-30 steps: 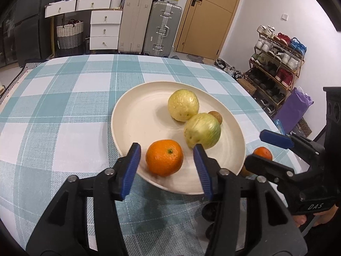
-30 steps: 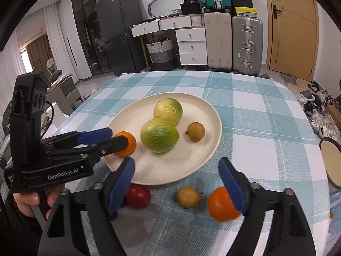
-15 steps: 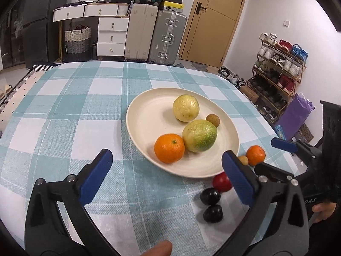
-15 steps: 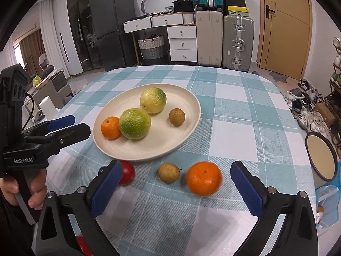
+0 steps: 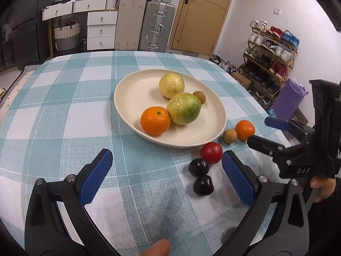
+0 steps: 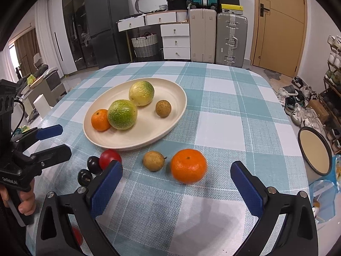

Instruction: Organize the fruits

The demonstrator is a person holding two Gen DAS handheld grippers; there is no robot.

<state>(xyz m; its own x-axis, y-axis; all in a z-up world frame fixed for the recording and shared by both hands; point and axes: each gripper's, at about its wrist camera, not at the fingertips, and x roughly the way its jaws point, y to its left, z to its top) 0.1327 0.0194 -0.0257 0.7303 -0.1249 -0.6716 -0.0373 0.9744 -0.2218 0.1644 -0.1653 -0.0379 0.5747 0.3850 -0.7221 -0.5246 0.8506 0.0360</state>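
**Desk:** What does the left wrist view show?

**Operator:** My left tongs (image 5: 166, 179) hang wide apart over the checked surface (image 5: 64, 117), holding nothing. The plate (image 5: 132, 98) carries four fruits: one orange (image 5: 155, 120), two yellow-green round fruits (image 5: 183, 111), and one small brown fruit (image 5: 199, 96). Off the plate, near its rim, lie a red fruit (image 5: 211, 153), two dark plums (image 5: 198, 167), a second small brown fruit (image 5: 230, 136) and a loose orange (image 5: 244, 130). The right-hand tool reaches in from the right edge.

**Desk:** And the right wrist view?

**Operator:** My right tongs (image 6: 177, 185) are spread wide and empty, with the loose orange (image 6: 188, 165) lying on the surface between and just ahead of the pads. A brown fruit (image 6: 153, 160) sits just beside it. Same count here: four on the plate (image 6: 170, 115), five loose.

**Desk:** How will that orange handle?

**Operator:** I judge it light, firm but yielding, with a pebbled skin that should grip well. Being round, it may roll if nudged, so I would close across its widest middle, gently. The dark plums look smoother and likelier to slip.
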